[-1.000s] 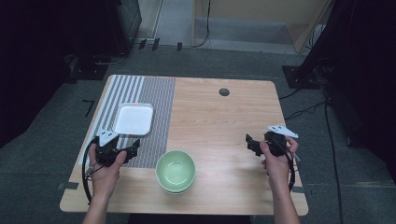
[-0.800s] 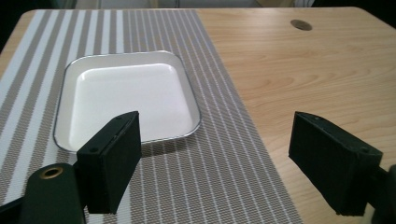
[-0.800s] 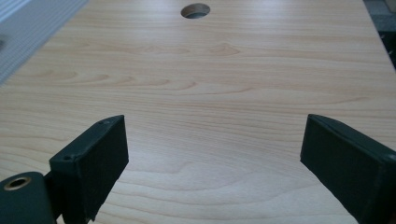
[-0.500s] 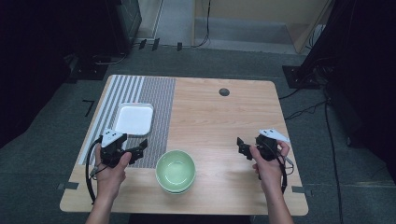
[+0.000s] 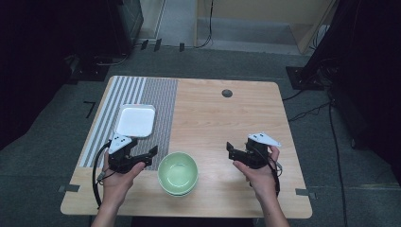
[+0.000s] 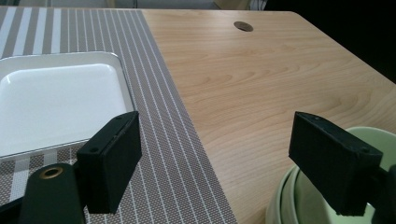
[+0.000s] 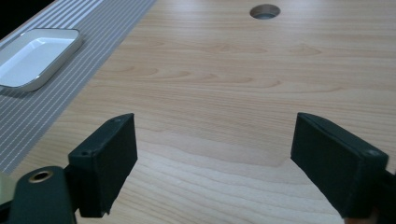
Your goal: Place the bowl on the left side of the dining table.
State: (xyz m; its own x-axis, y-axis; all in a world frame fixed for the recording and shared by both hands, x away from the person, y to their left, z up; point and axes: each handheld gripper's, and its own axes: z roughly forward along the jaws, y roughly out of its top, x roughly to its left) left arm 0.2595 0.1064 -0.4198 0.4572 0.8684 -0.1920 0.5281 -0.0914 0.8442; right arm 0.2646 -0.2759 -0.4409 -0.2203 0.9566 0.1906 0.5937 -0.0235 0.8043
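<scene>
A person sits at a light wooden table [image 5: 222,123] with a two-jaw gripper in each hand. Near the front edge of the table, between the two hands, stands a pale green bowl [image 5: 178,173]; in the left gripper view a second rim shows just under its lip, so it looks like two bowls nested one in the other. It rests on bare wood, just right of a grey striped placemat [image 5: 142,113] that covers the left part of the table. On the placemat, behind the left hand, lies a white square tray [image 5: 136,120], empty and flat.

The left gripper [image 5: 150,152] is held over the near end of the placemat, just beside the bowl, pointing to the right toward it. Its jaws stand wide apart with nothing between them; in the left gripper view the right-hand jaw hangs in front of the bowl's rim without touching it, and the tray lies beyond the left-hand jaw.

The right gripper [image 5: 230,150] is on the other side of the bowl, a little apart from it, pointing left across bare wood. Its jaws have just been closing a little, yet they remain well apart, with nothing between them but the table surface. A round cable hole [image 5: 227,93] sits in the table's far half, well away from both grippers
</scene>
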